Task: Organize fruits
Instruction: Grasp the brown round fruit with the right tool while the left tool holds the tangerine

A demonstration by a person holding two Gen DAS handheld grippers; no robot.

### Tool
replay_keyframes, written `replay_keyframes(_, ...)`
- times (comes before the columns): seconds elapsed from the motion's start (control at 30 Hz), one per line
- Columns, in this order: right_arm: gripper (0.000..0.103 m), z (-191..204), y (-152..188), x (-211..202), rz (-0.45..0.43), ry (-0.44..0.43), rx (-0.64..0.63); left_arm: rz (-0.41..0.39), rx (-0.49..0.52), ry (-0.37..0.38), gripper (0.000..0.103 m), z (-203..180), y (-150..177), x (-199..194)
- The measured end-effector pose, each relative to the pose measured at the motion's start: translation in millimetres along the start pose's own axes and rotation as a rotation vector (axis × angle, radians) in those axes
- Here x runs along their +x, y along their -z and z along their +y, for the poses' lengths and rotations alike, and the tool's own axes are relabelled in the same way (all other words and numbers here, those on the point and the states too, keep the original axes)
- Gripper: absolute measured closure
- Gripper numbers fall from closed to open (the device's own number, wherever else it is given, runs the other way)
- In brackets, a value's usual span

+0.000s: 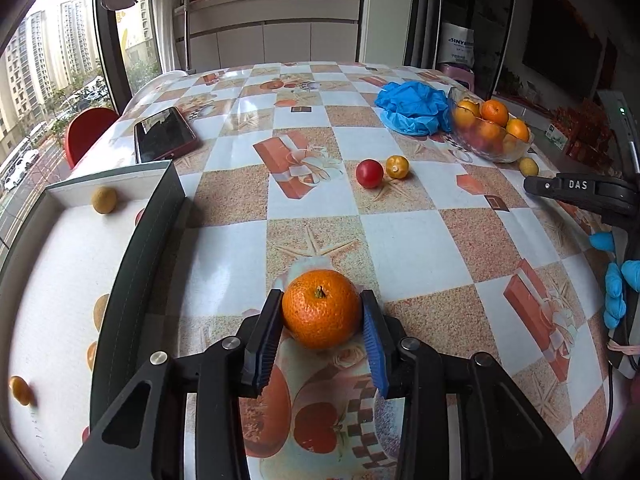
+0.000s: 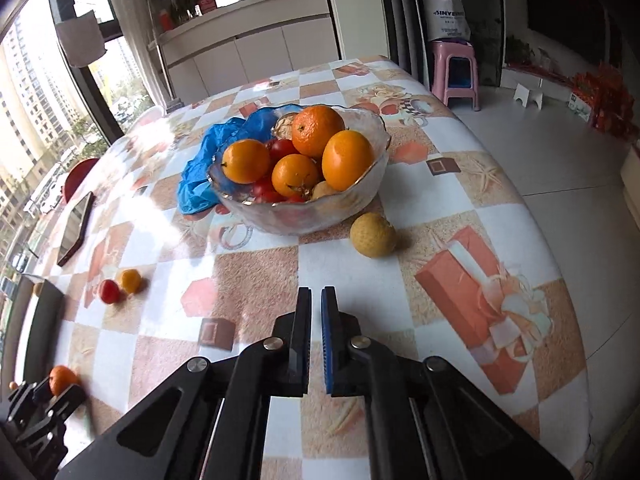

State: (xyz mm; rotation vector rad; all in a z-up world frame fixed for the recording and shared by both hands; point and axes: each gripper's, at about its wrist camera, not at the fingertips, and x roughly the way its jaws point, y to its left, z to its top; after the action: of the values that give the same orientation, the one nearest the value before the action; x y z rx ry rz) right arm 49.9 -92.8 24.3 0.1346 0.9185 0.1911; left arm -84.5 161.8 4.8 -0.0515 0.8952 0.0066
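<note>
Checkered table (image 1: 400, 240): left tongs (image 1: 322, 312) grip orange (image 1: 321, 308); right tongs (image 2: 316, 300), marked "DAS", closed empty.

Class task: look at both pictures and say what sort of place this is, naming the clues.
Most likely a flat's dining area: a table under a patterned cloth, a kitchen counter with cabinets behind it, and tower blocks outside the window.

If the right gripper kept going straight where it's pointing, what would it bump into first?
Probably the bare tablecloth first, since the shut right gripper tilts downward. Farther along that line stands the glass bowl of oranges, though depth is hard to judge.
</note>
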Motion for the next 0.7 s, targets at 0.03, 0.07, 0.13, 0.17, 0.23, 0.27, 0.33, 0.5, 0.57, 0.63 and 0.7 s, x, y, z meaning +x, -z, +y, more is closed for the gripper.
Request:
replay_keyframes(0.03,0.098,0.9,5.1,-5.4,0.000,-0.011,-0.015,0.000,0.000,0.000,0.064,0.0,-0.1,0.1)
replay_keyframes(0.07,0.098,1.1,10.1,-10.6,-0.003,-0.017,-0.031,0.000,0.001,-0.001,0.064,-0.6,0.0,0.3)
replay_keyframes(0.13,0.098,1.3,16.3,-15.3,0.005,-0.013,-0.056,0.000,0.004,-0.005,0.064,-0.3,0.4,0.4)
replay_keyframes(0.17,0.097,-0.2,17.5,-15.2,0.020,-0.016,-0.063,0.000,0.006,-0.007,0.064,-0.6,0.4,0.6)
replay_keyframes(0.23,0.093,-4.4,16.5,-14.7,0.023,0.024,-0.076,0.001,0.007,-0.008,0.064,-1.0,0.3,0.5)
replay_keyframes(0.27,0.082,-7.1,13.8,-13.0,0.026,0.044,-0.077,0.001,0.008,-0.009,0.064,-1.2,0.3,0.6)
replay_keyframes(0.33,0.064,-12.2,6.2,-8.9,0.025,0.031,-0.056,0.001,0.006,-0.008,0.064,-1.3,0.3,0.2)
replay_keyframes(0.5,0.058,-5.1,-15.3,14.4,0.024,0.044,-0.097,0.001,0.008,-0.008,0.064,-1.6,0.4,0.1)
replay_keyframes(0.57,0.058,-3.2,-23.0,24.8,0.021,0.057,-0.099,0.001,0.008,-0.008,0.064,-1.8,0.4,0.1)
replay_keyframes(0.63,0.056,-3.1,-28.5,30.2,0.010,0.074,-0.088,0.001,0.008,-0.009,0.064,-1.9,0.4,0.0)
replay_keyframes(0.7,0.064,-3.6,-32.6,33.8,0.005,0.062,-0.087,0.001,0.009,-0.010,0.064,-1.9,0.5,0.2)
